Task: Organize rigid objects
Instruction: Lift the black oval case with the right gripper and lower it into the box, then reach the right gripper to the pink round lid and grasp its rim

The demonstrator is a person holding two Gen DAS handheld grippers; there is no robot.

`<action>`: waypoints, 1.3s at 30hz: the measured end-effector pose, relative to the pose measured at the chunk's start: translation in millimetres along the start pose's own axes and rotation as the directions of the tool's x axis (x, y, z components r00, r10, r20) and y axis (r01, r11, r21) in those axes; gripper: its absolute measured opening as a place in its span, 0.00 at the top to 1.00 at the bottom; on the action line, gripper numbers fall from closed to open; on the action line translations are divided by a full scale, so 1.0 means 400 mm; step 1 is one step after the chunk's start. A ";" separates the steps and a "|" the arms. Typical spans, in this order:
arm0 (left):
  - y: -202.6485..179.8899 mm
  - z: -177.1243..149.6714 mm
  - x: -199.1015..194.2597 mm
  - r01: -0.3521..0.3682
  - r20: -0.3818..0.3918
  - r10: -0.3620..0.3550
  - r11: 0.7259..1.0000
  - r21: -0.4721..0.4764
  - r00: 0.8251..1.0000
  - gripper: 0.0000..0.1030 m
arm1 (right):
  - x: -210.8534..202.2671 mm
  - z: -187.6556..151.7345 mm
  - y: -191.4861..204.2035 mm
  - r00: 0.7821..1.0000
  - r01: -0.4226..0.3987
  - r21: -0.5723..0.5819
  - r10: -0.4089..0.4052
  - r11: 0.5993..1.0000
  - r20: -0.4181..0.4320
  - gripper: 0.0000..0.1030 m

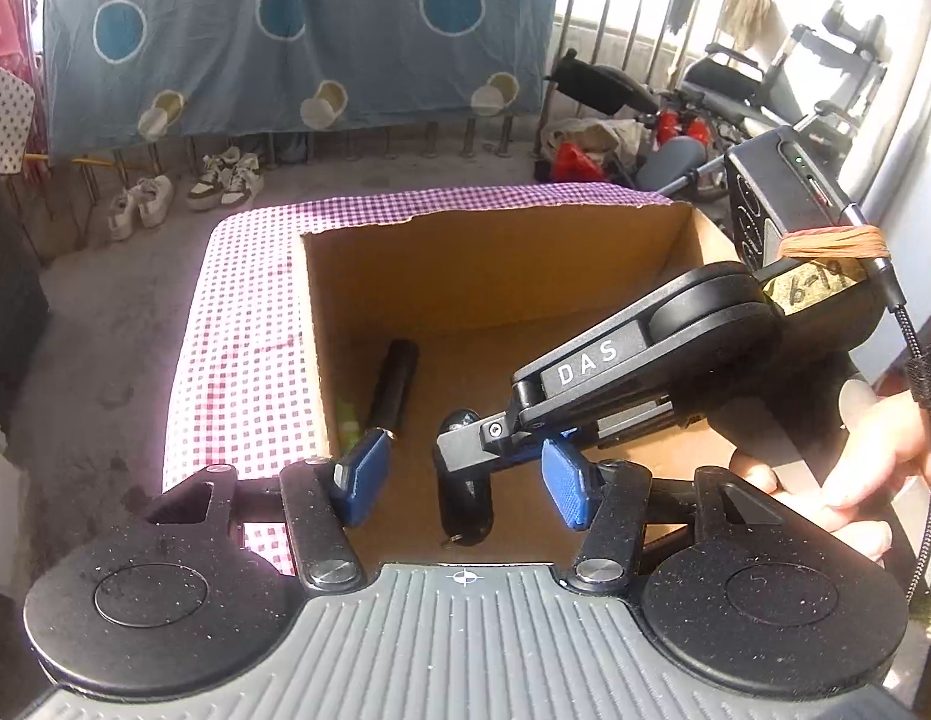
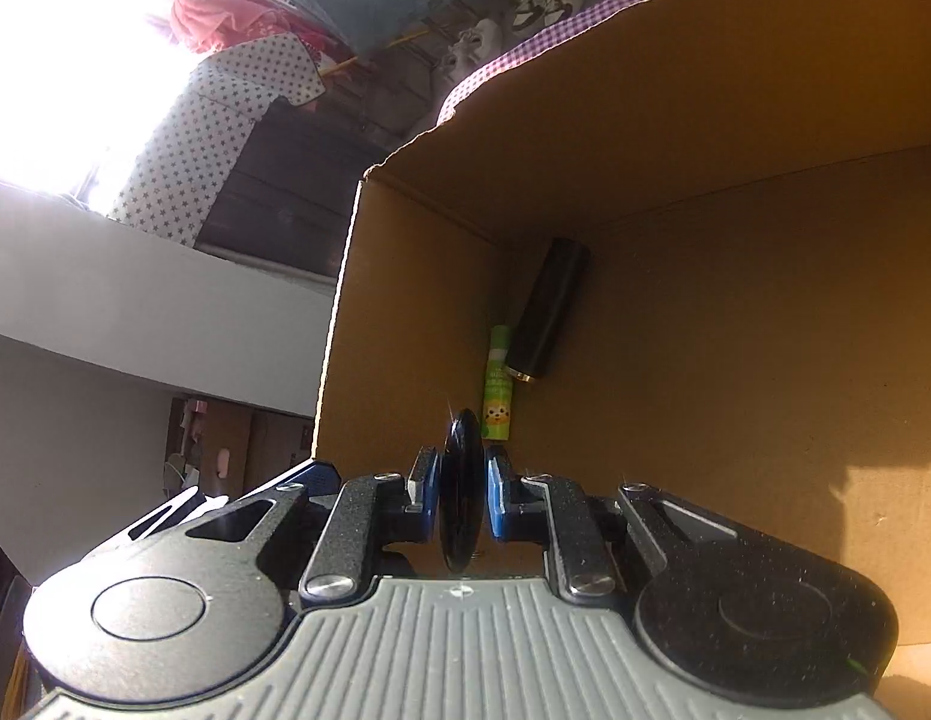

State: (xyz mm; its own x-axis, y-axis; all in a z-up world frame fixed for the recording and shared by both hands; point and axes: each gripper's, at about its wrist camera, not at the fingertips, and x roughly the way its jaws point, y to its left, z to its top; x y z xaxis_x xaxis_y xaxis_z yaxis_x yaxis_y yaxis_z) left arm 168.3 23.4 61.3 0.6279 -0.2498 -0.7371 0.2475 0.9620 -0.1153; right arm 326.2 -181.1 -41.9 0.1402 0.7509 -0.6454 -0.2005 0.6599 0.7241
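Open cardboard box (image 1: 501,264) sits on a tabletop covered with a purple-and-white checked cloth (image 1: 243,324). Left gripper (image 1: 459,477) hangs over the near edge of the box, blue pads apart, nothing pressed between them. Right gripper (image 2: 459,501) reaches into the box from the right side of the left wrist view; its blue pads are clamped on a flat glossy black object (image 2: 461,492), thin edge facing the camera, held above the box floor. In the left wrist view the same black object (image 1: 465,492) shows below the right gripper's fingers, a small metal ring at its near end. A person's hand (image 1: 861,468) holds the right gripper's handle.

On the box floor, by the left wall: a black cylinder (image 2: 546,309) with a gold-coloured rim at one end, lying tilted, and a green tube (image 2: 497,384) with a cartoon print just beside it, near the corner. White sneakers (image 1: 225,177) stand on the floor beyond the tabletop, under a hanging blue sheet with circles (image 1: 297,36).
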 end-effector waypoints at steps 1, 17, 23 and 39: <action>0.000 -0.001 -0.003 0.000 0.003 0.000 1.000 -0.001 1.000 0.45 | 0.000 -0.013 -0.008 1.000 0.007 0.006 -0.007 1.000 -0.012 0.83; 0.022 -0.021 -0.099 0.047 0.104 -0.041 0.997 -0.053 0.994 0.43 | -0.094 -0.050 -0.022 0.994 -0.007 0.030 0.004 1.000 0.106 0.68; -0.013 -0.045 -0.172 0.085 0.161 -0.080 0.996 -0.024 0.984 0.38 | -0.264 -0.159 -0.019 0.969 -0.078 -0.006 0.077 0.997 0.234 0.68; -0.204 -0.258 -0.070 0.206 -0.112 -0.187 0.959 0.194 0.976 0.33 | -0.347 -0.609 -0.160 0.883 0.112 0.019 -0.108 0.994 0.458 0.68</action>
State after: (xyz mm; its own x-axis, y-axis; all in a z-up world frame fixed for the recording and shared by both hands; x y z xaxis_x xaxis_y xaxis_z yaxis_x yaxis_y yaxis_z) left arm 54.4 -36.9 22.6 0.4838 -0.4116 -0.7724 0.5102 0.8497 -0.1331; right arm 83.4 -334.4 -57.9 0.5891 0.6043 -0.5364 -0.1656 0.7400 0.6519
